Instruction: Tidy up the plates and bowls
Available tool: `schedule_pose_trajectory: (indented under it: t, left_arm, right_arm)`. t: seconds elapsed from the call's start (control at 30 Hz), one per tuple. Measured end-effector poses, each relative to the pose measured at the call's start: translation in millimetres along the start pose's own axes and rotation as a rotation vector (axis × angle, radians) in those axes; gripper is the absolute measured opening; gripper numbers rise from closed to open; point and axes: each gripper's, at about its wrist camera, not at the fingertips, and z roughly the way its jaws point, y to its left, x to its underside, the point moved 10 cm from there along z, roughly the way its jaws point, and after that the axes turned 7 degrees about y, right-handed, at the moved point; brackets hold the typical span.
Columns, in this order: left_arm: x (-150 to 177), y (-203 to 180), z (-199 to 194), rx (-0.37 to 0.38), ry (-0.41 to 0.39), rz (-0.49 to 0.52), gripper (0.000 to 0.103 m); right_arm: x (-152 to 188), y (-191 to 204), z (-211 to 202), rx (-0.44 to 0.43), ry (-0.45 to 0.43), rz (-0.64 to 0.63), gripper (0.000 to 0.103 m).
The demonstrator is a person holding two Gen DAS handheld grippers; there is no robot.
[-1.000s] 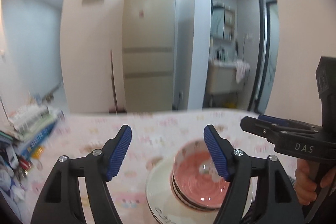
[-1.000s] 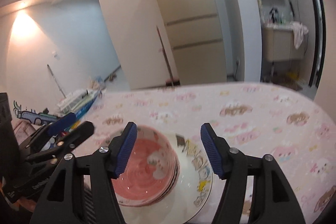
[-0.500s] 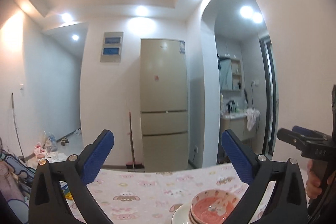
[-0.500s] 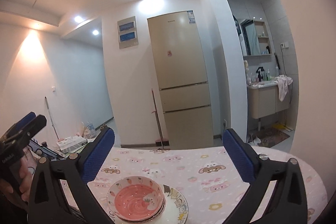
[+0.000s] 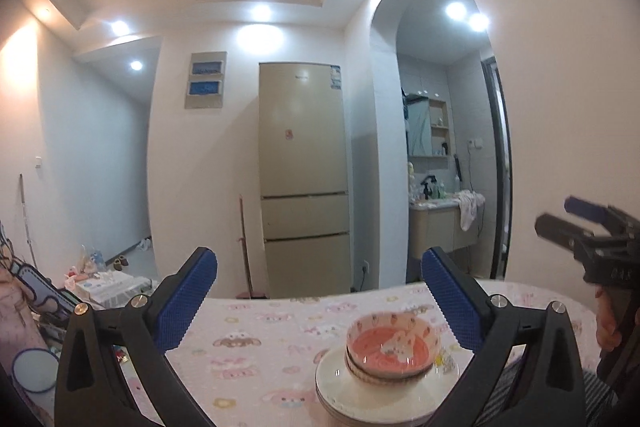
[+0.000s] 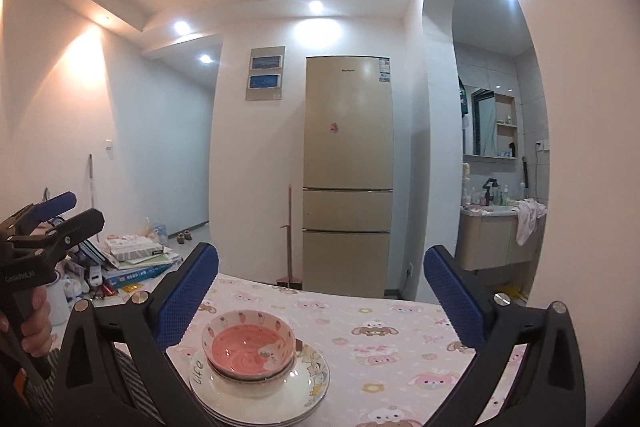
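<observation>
Pink bowls: stacked on white plates, lower centre of both views, on the desk with its cartoon-print cloth.
Left tool: blue pads spread wide, nothing between them, hanging above the desk, clear of the stack.
Right tool: spread wide too, empty, apart from the bowls.
Fridge: beige, upright at frame centre behind the desk.
</observation>
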Motion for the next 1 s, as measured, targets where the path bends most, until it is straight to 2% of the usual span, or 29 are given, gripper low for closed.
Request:
schedule_pose_trajectory:
  t: [0.03,0.07,0.1,0.17,0.23,0.3,0.37,0.43,0.5,0.6,0.73,0.8,1.0]
  left_arm:
    - [11,-1,5,-0.003,0.023,0.019,0.103]
    - [25,2,13,-0.041,0.058,0.022,0.103]
    - [39,6,20,-0.053,0.1,0.004,0.103]
    - [55,5,28,-0.019,0.142,-0.011,0.103]
    - [66,10,35,-0.065,0.143,-0.01,0.103]
    - [75,11,40,-0.043,0.138,-0.033,0.103]
    - [88,4,44,0.026,0.142,-0.053,0.103]
    - [100,0,49,-0.005,0.188,-0.015,0.103]
    - [101,-5,53,-0.011,0.206,0.017,0.103]
    - [102,-3,52,-0.012,0.208,0.001,0.103]
    - [100,10,45,-0.001,0.181,-0.06,0.103]
    - [99,11,43,0.035,0.169,-0.075,0.103]
    - [97,7,40,0.004,0.161,-0.04,0.103]
  right_arm:
    - [6,-1,2,0.016,0.003,0.0,0.103]
    - [12,-1,4,0.02,0.01,0.005,0.103]
    - [19,-1,8,0.004,0.028,0.016,0.103]
    - [38,-1,22,-0.036,0.078,0.04,0.103]
    - [57,-3,32,-0.004,0.111,0.066,0.103]
    - [69,-1,34,0.015,0.105,0.078,0.103]
    - [81,4,35,0.039,0.1,0.068,0.103]
    - [91,8,37,0.086,0.092,0.031,0.103]
    - [101,12,43,0.106,0.12,-0.003,0.103]
    - [104,15,42,0.102,0.132,-0.024,0.103]
    - [105,6,46,0.077,0.151,0.029,0.103]
    - [106,-1,45,0.066,0.154,0.062,0.103]
    - [107,0,43,0.023,0.143,0.087,0.103]
